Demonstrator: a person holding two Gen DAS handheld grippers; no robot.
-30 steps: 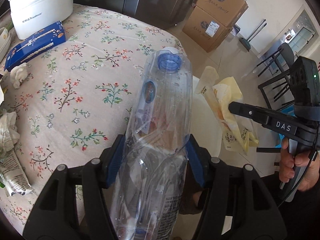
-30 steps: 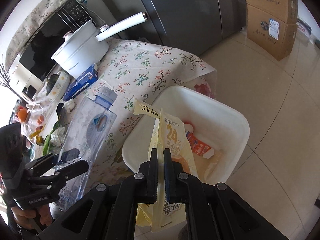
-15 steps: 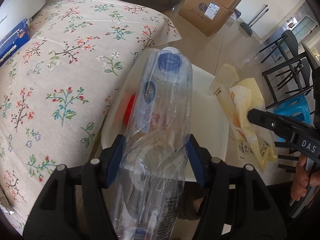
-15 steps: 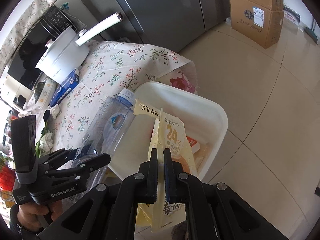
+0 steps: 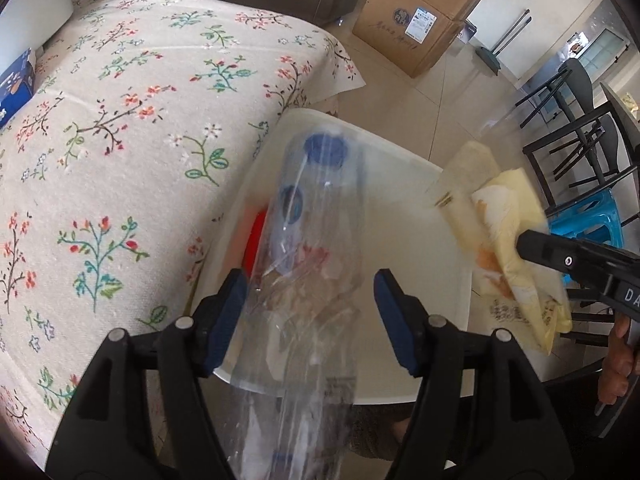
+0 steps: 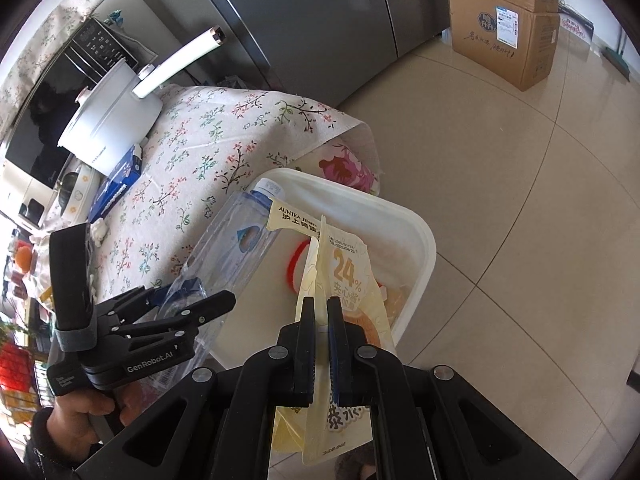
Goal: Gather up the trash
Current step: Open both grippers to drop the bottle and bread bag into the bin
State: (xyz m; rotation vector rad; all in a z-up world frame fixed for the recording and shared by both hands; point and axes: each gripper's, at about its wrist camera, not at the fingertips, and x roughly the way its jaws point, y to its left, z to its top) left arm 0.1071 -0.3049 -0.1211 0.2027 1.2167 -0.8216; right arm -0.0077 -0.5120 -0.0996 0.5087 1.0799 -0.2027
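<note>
A large clear plastic bottle (image 5: pixel 308 264) with a blue cap lies between the fingers of my left gripper (image 5: pixel 308 292), over the white bin (image 5: pixel 424 184). The jaws stand wider than the bottle, with a gap on the right side, and the bottle looks blurred. In the right wrist view the bottle (image 6: pixel 236 248) leans into the bin (image 6: pixel 420 240) beside the left gripper (image 6: pixel 192 300). My right gripper (image 6: pixel 321 312) is shut on a yellow drink pouch (image 6: pixel 344 276), held above the bin's near edge. The pouch also shows in the left wrist view (image 5: pixel 508 256). Red trash (image 6: pixel 296 260) lies inside the bin.
The floral-cloth table (image 5: pixel 120 128) is left of the bin. A white pot (image 6: pixel 116 116) and a blue box (image 6: pixel 120 180) sit on it. Cardboard boxes (image 6: pixel 504 20) stand on the tiled floor by the fridge. Black chairs (image 5: pixel 580 132) and a blue stool (image 5: pixel 588 216) are at right.
My left gripper has carried the bottle from over the table to over the bin and its jaws have opened off the bottle. My right gripper keeps holding the pouch near the bin.
</note>
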